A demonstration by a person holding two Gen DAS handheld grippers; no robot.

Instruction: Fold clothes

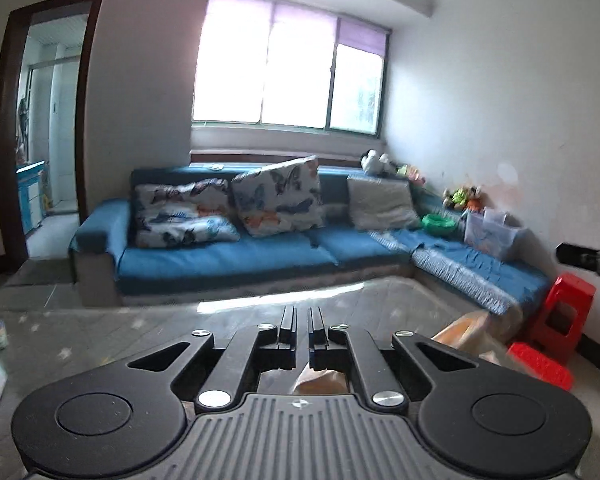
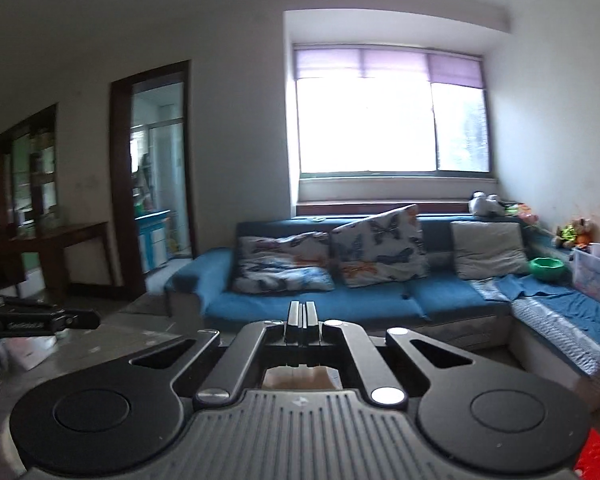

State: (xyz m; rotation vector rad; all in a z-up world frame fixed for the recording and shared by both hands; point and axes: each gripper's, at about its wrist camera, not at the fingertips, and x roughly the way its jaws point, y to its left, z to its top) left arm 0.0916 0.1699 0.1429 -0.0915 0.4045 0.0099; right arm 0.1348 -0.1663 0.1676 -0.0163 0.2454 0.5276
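Both tongs are clenched above the counter, with a tan garment beneath them.

At the left, the left tongs are seen drawn together to a narrow slit over the grey, star-patterned counter. The tan garment is seen rising in a peak to their fingers, so it is taken as pinched there, and the rest of it is spread to the right, at the counter's far edge. Further right, the right tongs are closed fully, finger against finger. The same tan cloth is glimpsed just under them, but whether it is gripped cannot be told. Behind, a dark-framed doorway, a blue sofa with butterfly cushions and a red stool are ranged across the room.
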